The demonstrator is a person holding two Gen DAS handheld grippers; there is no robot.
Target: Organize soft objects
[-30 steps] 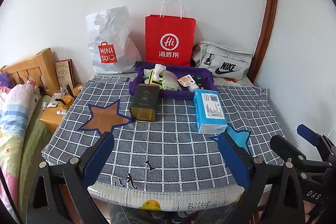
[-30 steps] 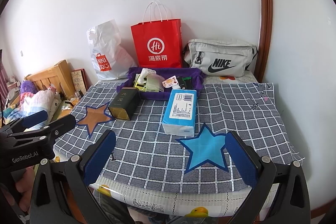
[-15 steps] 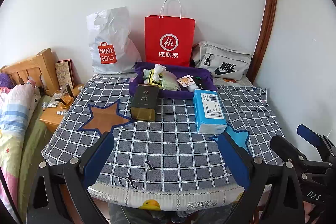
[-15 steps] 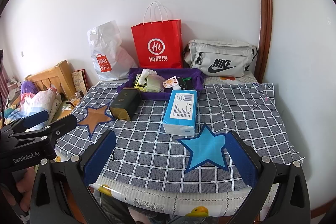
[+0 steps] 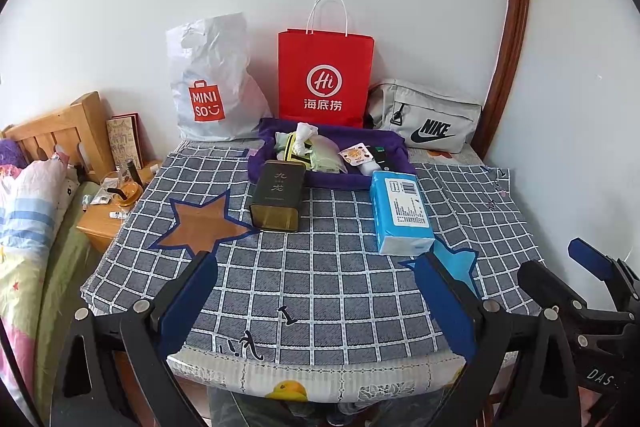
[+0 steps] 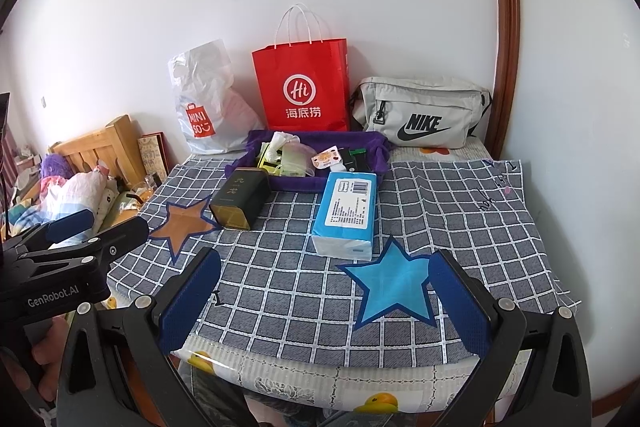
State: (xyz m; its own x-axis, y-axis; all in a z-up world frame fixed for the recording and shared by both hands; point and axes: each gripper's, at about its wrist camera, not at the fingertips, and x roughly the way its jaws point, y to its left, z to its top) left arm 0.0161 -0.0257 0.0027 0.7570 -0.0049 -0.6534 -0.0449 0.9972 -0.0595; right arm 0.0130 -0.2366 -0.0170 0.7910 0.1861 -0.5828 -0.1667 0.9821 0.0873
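Tablecloth: tissue pack beyond fingers.

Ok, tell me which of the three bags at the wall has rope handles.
The red paper bag in the middle: two white rope handles stand above its rim. The white Miniso bag left of it and the grey Nike bag on the right show none.

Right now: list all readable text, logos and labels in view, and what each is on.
"MINISO": white plastic bag.
"Hi" and "海底捞": red paper bag.
"NIKE" with swoosh: grey waist bag.
"九" and "龙": dark tin.
"GenRobot.AI": left gripper body.
"DAS", then cut off: right gripper body.
Blue tissue pack label and barcode: too small to read.
Scrawl on checked cloth: unreadable.
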